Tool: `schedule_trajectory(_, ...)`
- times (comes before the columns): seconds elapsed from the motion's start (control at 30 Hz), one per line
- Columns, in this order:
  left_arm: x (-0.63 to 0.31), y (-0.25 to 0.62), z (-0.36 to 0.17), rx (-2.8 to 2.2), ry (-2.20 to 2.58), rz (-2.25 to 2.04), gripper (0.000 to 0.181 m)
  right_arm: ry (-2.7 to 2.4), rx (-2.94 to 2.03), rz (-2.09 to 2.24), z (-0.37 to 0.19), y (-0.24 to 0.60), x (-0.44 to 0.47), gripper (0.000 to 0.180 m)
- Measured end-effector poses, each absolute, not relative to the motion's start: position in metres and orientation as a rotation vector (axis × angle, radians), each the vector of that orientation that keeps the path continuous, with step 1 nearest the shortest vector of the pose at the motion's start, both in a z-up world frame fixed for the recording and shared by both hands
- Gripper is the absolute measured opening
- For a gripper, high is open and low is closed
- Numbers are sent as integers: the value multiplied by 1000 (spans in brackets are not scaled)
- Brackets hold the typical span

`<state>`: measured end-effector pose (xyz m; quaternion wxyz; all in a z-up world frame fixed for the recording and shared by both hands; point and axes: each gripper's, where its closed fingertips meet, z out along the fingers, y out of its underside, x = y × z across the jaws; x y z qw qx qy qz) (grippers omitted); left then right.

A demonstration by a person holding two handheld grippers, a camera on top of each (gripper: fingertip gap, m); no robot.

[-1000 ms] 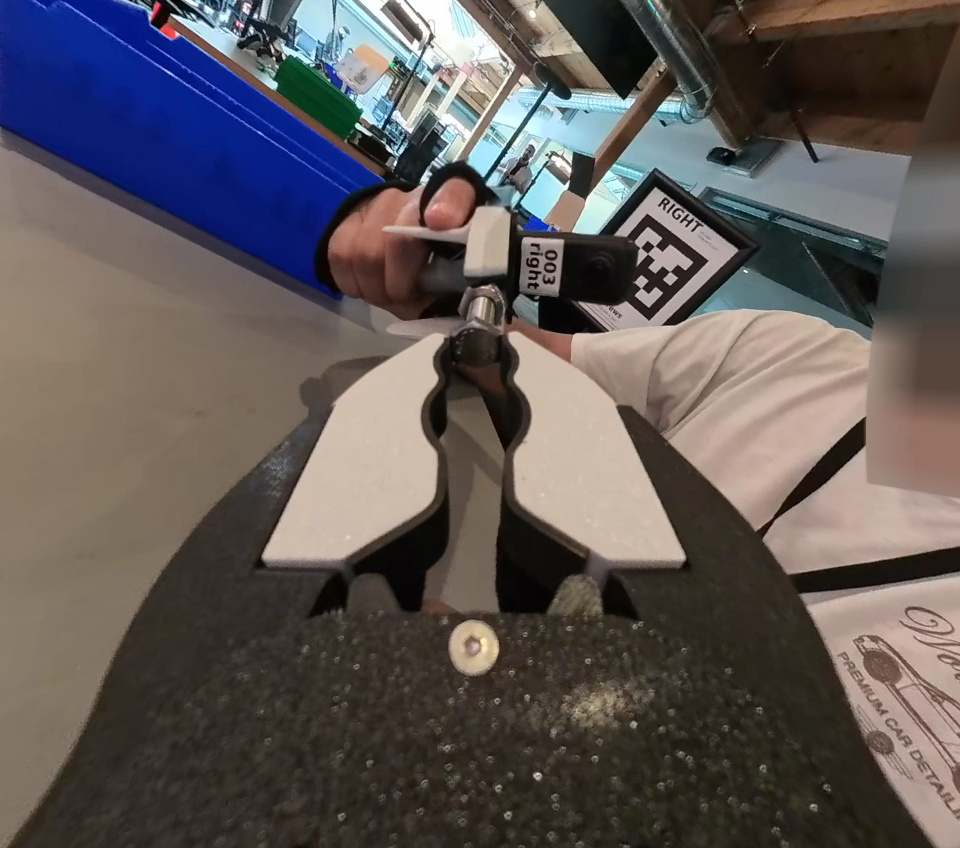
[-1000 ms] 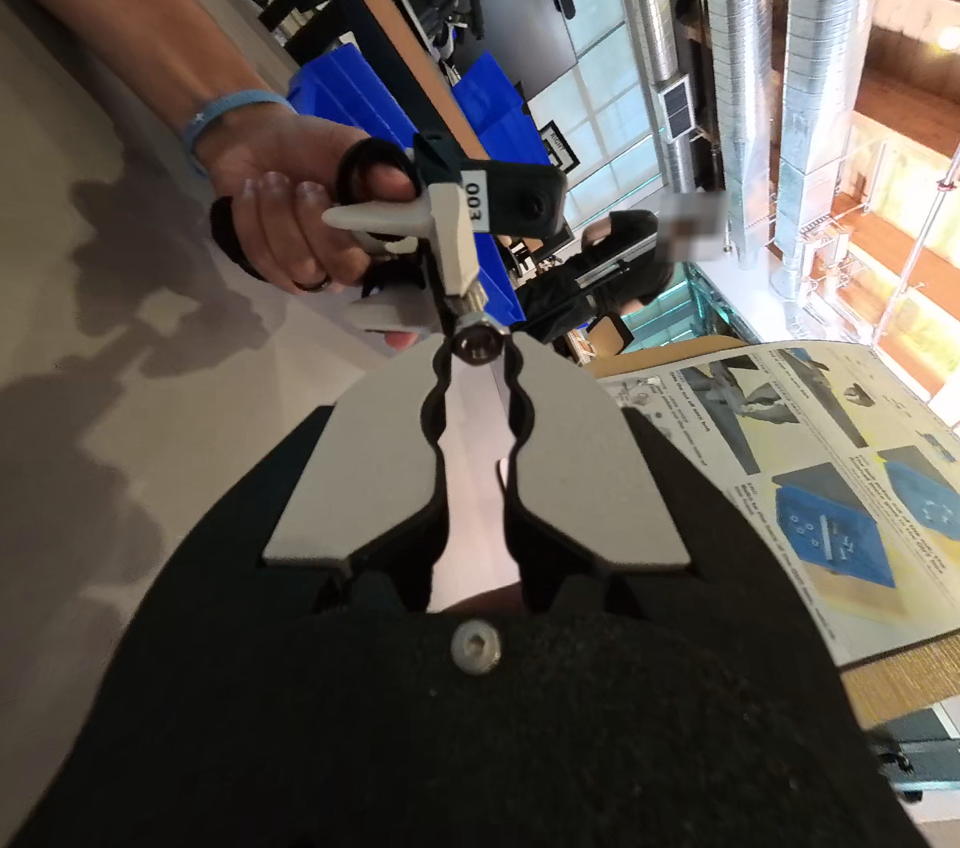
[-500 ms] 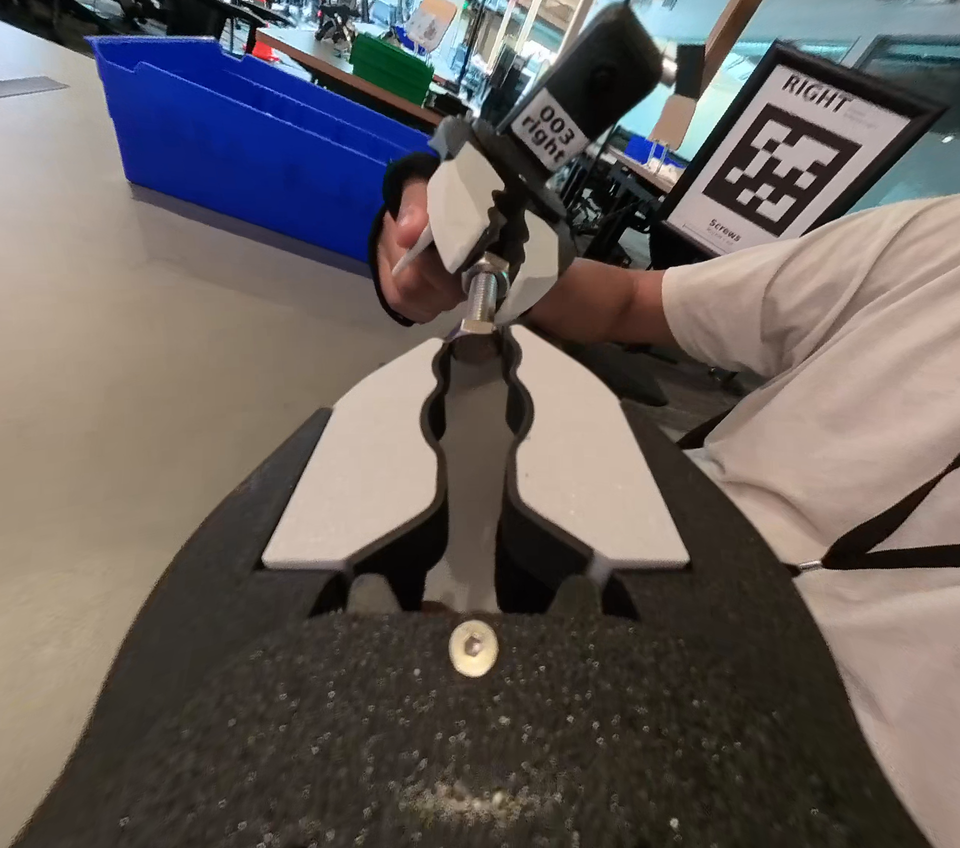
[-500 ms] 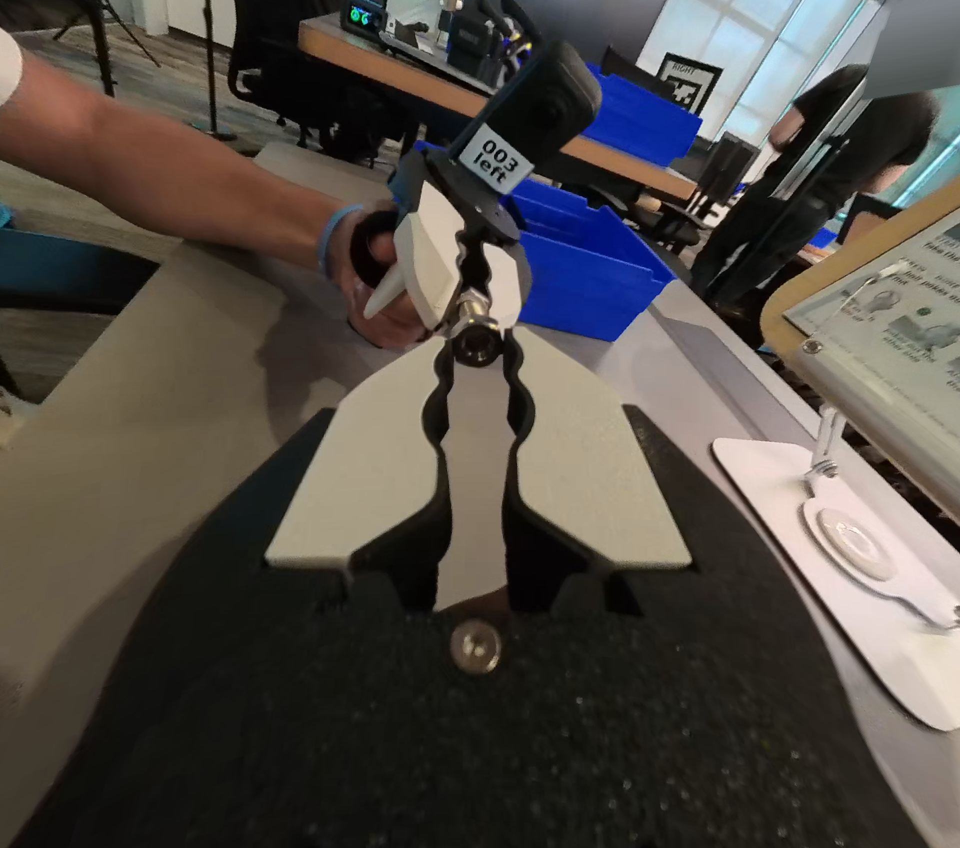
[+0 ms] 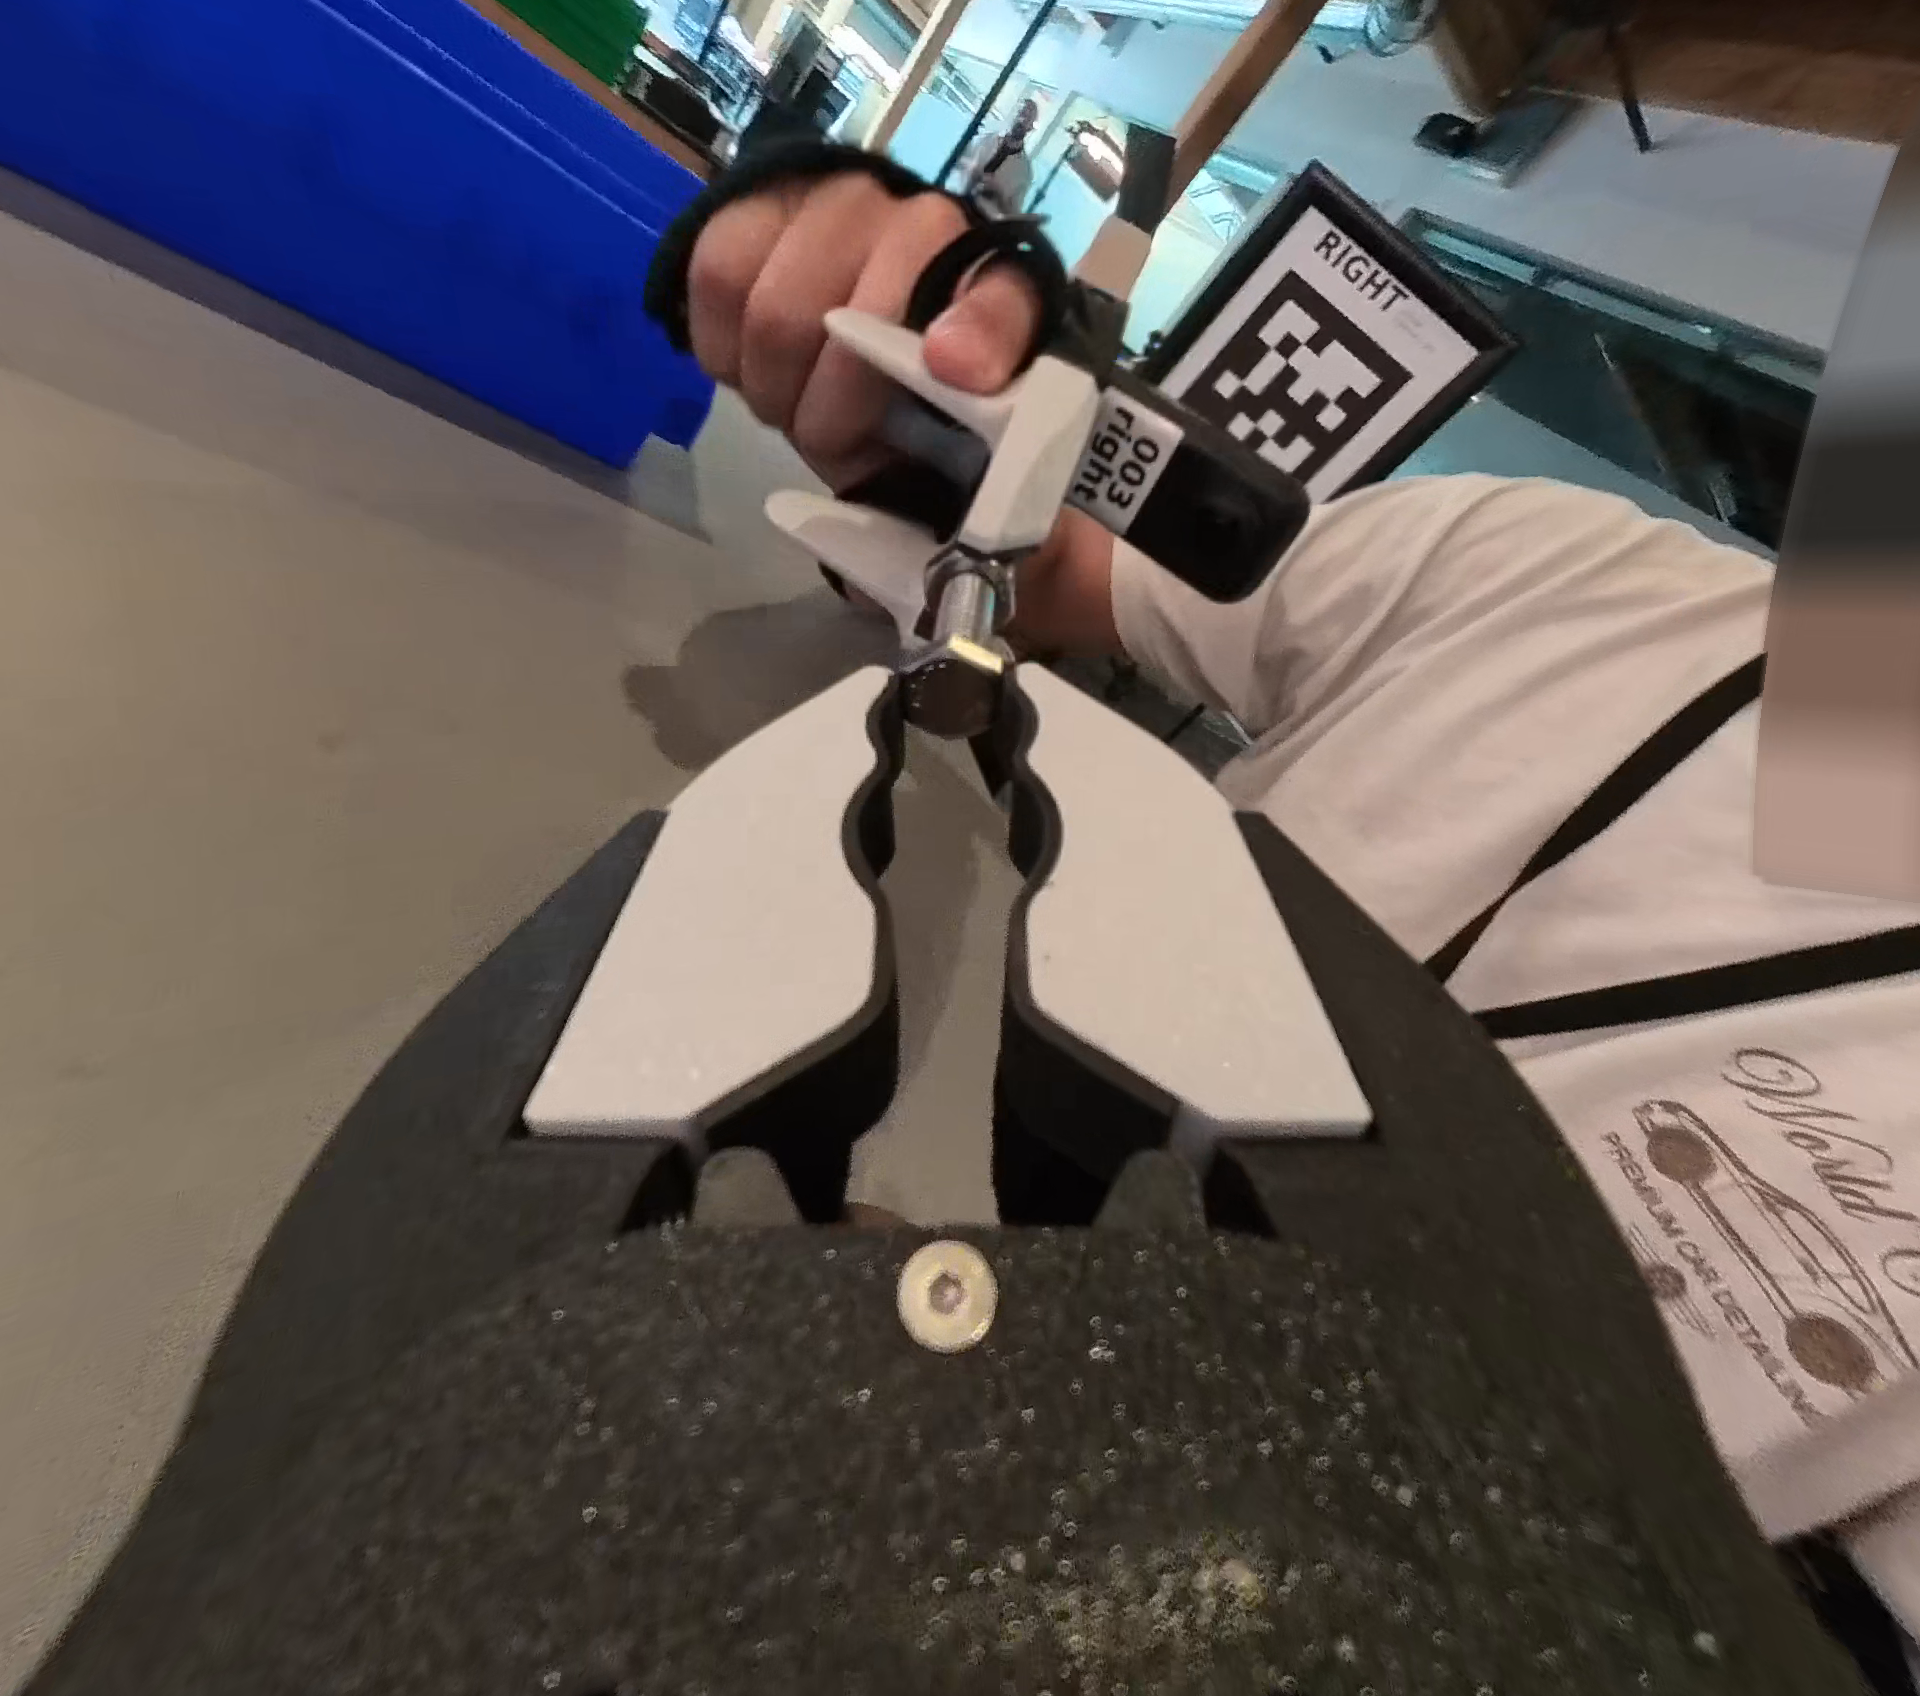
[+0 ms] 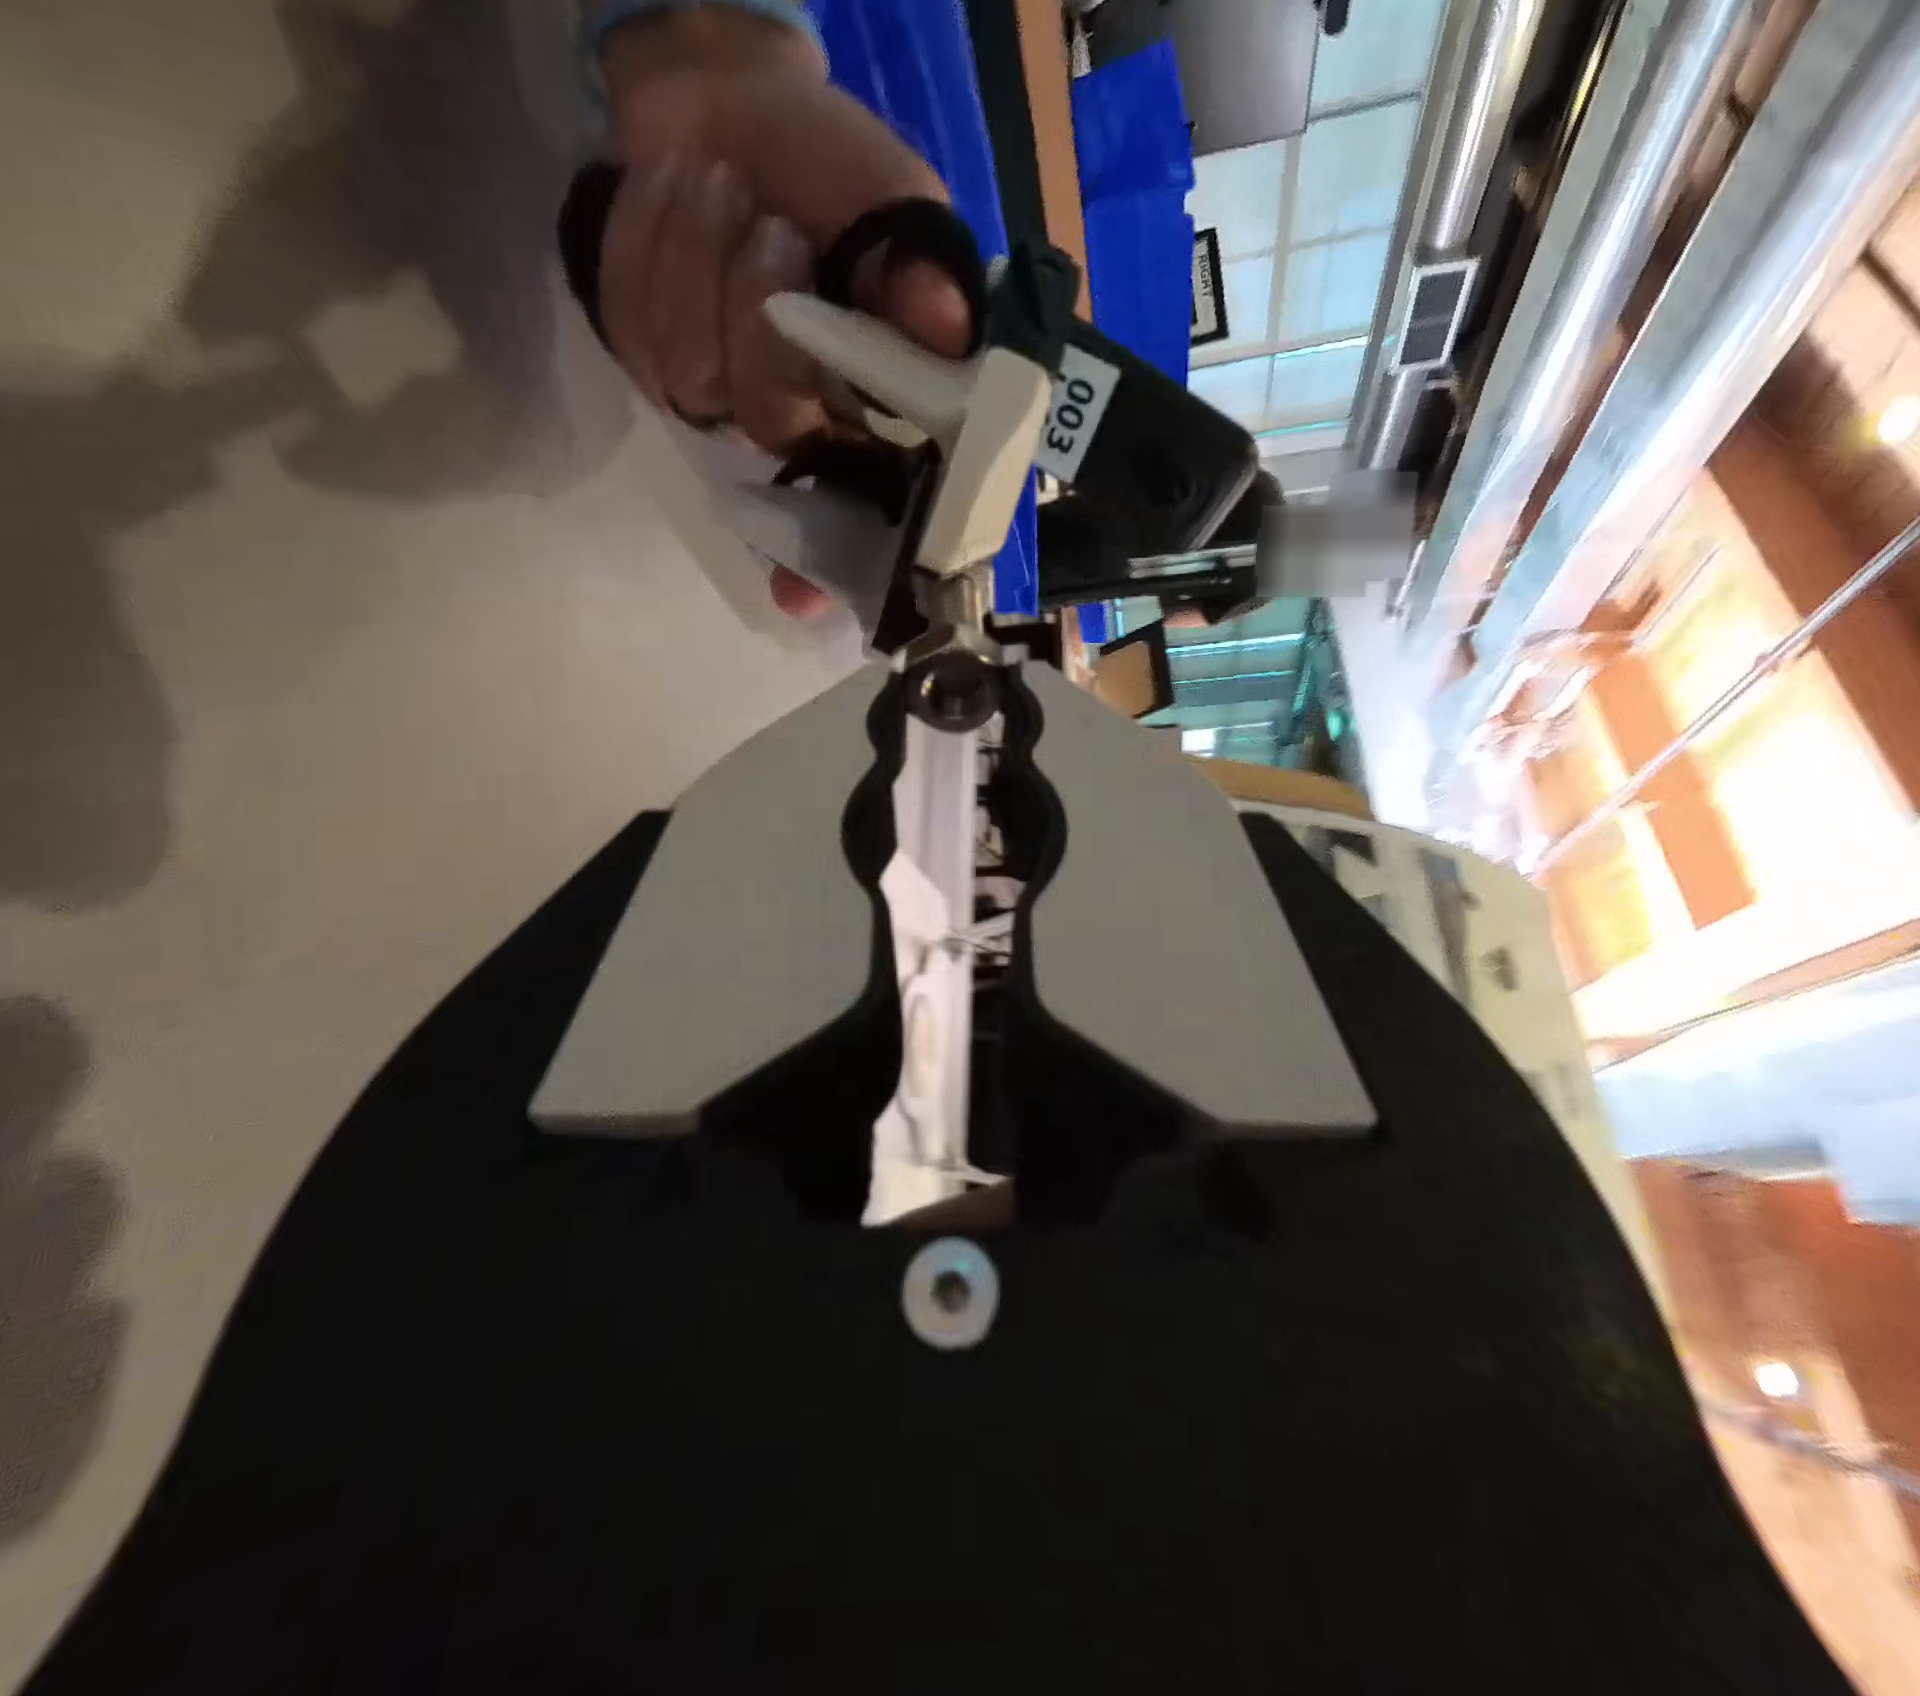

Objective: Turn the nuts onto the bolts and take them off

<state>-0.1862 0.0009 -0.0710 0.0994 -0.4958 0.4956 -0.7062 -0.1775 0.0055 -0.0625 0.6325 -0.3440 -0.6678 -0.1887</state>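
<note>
A steel bolt [image 5: 961, 612] is held in mid-air above the grey worktop [image 5: 312, 711], pinched at both ends between two hand-held tools. The left tool [image 5: 951, 701] is closed on the hexagonal piece at the near end of the bolt, seen face-on between its grey fingertips [image 5: 831, 742]; whether that piece is the bolt's head or a nut cannot be told. The right tool [image 6: 951, 690] is clamped on the opposite end, a round metal face being framed between its tips in the right wrist view, where motion blur hides finer detail. A blue bin [image 5: 260, 119] stands towards the far edge of the worktop, and a framed marker sign [image 5: 1320, 337] is propped behind the person's hand [image 5: 831, 316].

The hardware is judged to be small, rigid and smooth, heavy for its size and liable to slip on polished faces. Hold is best taken across the hexagon's flats, not the threads, with the shank kept in line between the two tools as one is turned against the other.
</note>
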Motion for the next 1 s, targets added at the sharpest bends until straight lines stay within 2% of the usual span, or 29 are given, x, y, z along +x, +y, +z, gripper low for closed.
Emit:
schedule_trajectory(0.3,-193,3,-64,-1443,1454,-2151,17,-1591,-665,-507,-54,4,-179,18)
schedule_trajectory(0.53,-193,10,-60,-1413,1465,-1980,17,-1321,-986,115,-35,8,-182,18)
schedule_trajectory(1.0,-195,5,-65,-1437,1511,-2022,17,-1470,-934,-91,-58,13,-189,18)
